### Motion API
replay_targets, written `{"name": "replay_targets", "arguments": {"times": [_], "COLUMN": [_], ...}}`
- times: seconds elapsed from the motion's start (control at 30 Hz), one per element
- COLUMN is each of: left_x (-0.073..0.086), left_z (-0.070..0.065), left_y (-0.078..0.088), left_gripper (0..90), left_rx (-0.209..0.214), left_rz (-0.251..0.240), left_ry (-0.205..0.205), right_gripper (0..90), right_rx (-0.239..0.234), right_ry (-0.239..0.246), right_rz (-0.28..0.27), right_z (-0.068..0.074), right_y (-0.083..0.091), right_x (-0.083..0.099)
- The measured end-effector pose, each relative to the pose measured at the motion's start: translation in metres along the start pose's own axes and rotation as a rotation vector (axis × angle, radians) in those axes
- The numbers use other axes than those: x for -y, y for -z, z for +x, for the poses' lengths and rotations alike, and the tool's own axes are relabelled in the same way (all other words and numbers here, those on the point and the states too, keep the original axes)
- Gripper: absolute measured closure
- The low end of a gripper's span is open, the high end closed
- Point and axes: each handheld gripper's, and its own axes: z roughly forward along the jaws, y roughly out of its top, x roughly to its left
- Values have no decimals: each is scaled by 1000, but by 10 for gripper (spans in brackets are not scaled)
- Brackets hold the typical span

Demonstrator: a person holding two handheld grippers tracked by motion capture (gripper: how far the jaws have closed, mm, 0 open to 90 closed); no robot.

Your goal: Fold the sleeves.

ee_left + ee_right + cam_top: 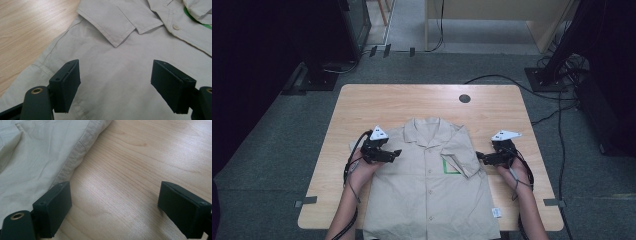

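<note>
While you look down from the high view, the beige shirt (427, 190) lies flat, front up and buttoned, in the lower middle of the frame on the wooden surface (362, 102), its collar toward the top and its hem reaching the bottom edge. One short sleeve (459, 152), the one at the right of the frame, is folded in over the chest and partly covers a green outlined patch (451, 167) there.

Your left hand-held gripper (396, 154) sits left of centre, over the shoulder of the shirt, pointing toward the right of the frame. In the left gripper view its jaws stand spread wide with nothing between them but the cloth lying below; the collar (117, 23) sits at upper centre, a pale button (175, 27) at upper right, and bare wood fills the upper left.

Your right hand-held gripper (480, 156) is right of centre, just beside the folded sleeve and pointing toward the left of the frame. In the right gripper view its jaws are likewise spread apart and hold nothing; the shirt's seamed edge (75, 161) runs through the upper left, and the left jaw in that frame stands right at that edge, while the rest is bare wood
</note>
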Motion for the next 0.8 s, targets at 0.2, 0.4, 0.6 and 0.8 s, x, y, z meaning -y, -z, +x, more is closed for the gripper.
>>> {"name": "replay_targets", "arguments": {"times": [0.2, 0.4, 0.6, 0.8], "left_x": [1, 2, 3, 4], "left_z": [3, 6, 9, 12], "left_y": [3, 7, 9, 12], "left_gripper": [238, 238, 238, 238], "left_rx": [-7, -17, -21, -29], "left_rz": [-10, -19, -22, -23], "left_ry": [2, 2, 7, -3], "right_gripper": [108, 12, 12, 11], "right_rx": [4, -4, 0, 0], "right_ry": [-2, 3, -3, -3], "right_rz": [1, 26, 28, 28], "right_z": [0, 1, 1, 1], "right_y": [0, -1, -1, -1], "right_x": [0, 0, 0, 0]}}
